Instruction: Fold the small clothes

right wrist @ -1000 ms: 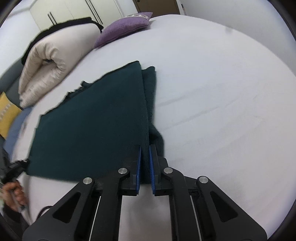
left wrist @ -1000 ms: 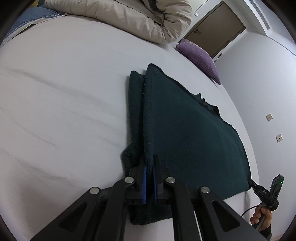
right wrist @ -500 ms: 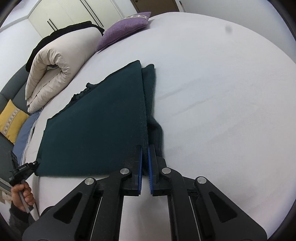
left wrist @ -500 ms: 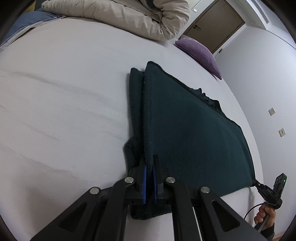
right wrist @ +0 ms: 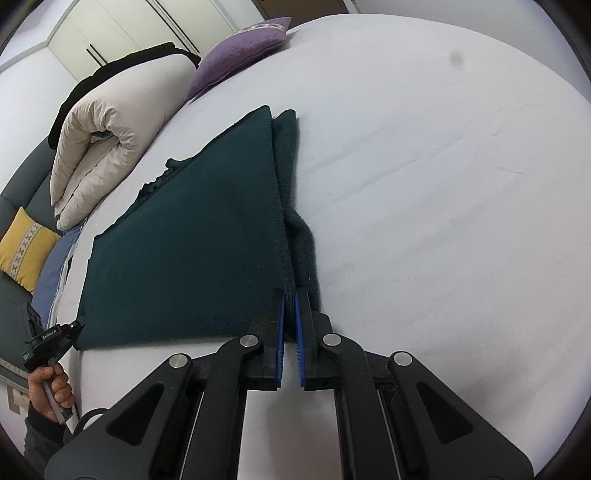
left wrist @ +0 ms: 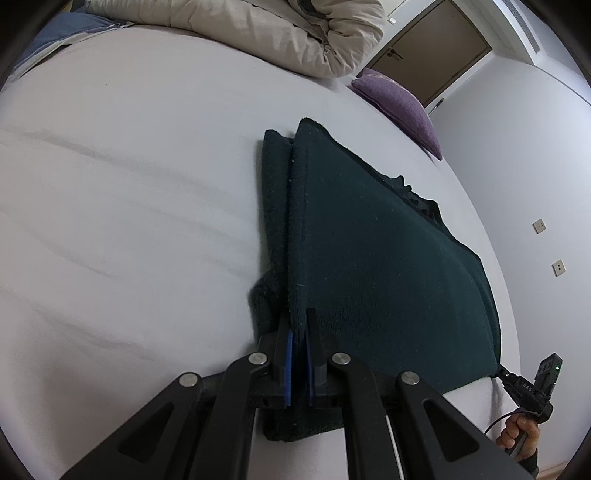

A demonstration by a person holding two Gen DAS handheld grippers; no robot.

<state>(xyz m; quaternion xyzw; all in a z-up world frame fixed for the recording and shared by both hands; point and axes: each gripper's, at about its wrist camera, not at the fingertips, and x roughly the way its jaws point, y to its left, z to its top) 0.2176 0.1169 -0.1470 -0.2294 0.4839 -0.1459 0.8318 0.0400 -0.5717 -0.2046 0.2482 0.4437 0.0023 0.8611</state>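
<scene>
Dark green knit fabric, a small garment (left wrist: 376,266), is spread over the white bed sheet (left wrist: 129,206) in the left wrist view, one layer held up along its near edge above a folded strip that lies beside it on the sheet. The left gripper (left wrist: 298,334) is closed narrowly on a corner of that raised edge, the cloth pinched between its blue-lined fingers. At the far right the right gripper (left wrist: 532,387) is seen at the opposite corner of the same edge, a hand (left wrist: 519,434) around its handle. A beige duvet (left wrist: 258,33) and a purple pillow (left wrist: 399,107) are seen beyond the garment.

In the right wrist view the garment (right wrist: 192,240) is stretched from the right gripper (right wrist: 289,301), whose fingers are drawn close with the cloth edge caught between the blue pads, to the left gripper (right wrist: 70,330) at the lower left, gripped by a hand (right wrist: 51,387). The rolled duvet (right wrist: 110,136), the purple pillow (right wrist: 236,55) and a yellow cushion (right wrist: 24,247) lie behind.
</scene>
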